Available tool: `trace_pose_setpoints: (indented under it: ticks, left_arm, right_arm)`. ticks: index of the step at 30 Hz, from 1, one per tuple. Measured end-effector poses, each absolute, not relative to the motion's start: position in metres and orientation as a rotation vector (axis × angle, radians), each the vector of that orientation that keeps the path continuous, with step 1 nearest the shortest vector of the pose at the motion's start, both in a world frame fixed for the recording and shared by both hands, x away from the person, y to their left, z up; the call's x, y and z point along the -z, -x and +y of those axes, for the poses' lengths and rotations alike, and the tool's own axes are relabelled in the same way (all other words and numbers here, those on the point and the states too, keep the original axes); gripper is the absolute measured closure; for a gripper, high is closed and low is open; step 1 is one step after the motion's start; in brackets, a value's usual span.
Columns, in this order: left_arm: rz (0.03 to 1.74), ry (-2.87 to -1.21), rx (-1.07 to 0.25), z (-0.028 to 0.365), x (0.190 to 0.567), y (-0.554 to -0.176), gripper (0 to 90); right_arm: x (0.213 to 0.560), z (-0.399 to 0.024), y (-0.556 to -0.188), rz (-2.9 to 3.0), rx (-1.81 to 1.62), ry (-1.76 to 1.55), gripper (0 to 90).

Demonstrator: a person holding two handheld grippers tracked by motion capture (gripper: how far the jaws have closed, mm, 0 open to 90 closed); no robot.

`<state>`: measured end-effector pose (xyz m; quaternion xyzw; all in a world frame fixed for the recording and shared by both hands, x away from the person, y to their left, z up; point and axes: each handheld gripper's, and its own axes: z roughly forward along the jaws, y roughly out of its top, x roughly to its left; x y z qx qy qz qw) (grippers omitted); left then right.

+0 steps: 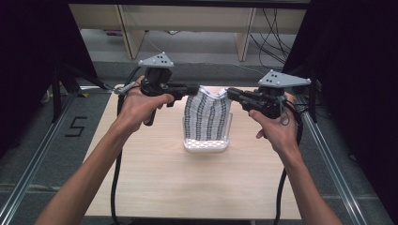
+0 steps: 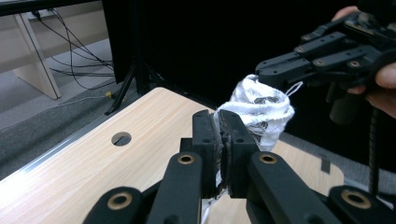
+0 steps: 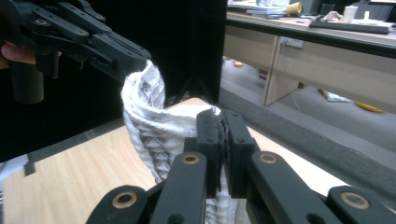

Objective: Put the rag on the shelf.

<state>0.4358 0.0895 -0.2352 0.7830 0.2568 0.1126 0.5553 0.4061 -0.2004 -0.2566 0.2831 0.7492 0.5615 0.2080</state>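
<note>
Left gripper [image 1: 196, 89] pinches the top left corner of the patterned white cloth [image 1: 207, 117], jaws clamped tight; right gripper [image 1: 231, 95] clamps the top right corner likewise; the cloth hangs at frame centre, its lower end inside a clear container [image 1: 207, 145] on the wooden table [image 1: 155, 178].

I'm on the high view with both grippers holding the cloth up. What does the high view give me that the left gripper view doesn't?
High view: the cloth hangs full length from both grippers, its lower end in a white perforated basket on the table; both forearms reach in from below.

Left gripper view: up close, the left gripper has its jaws shut on a pinch of the fabric edge, and there is a round hole in the tabletop.

Both: the patterned white cloth, the right gripper shut on its other corner, and the wooden table.
</note>
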Motion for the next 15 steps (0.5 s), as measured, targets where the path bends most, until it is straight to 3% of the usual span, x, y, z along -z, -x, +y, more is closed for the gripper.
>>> trace_pose_setpoints:
  ticks: [15]
  left_arm:
    - [0.792, -1.762, -0.252, 0.090, 0.250, -0.493, 85.2]
  right_arm:
    - [0.261, -0.199, -0.463, 2.088, -1.515, -0.913, 87.3]
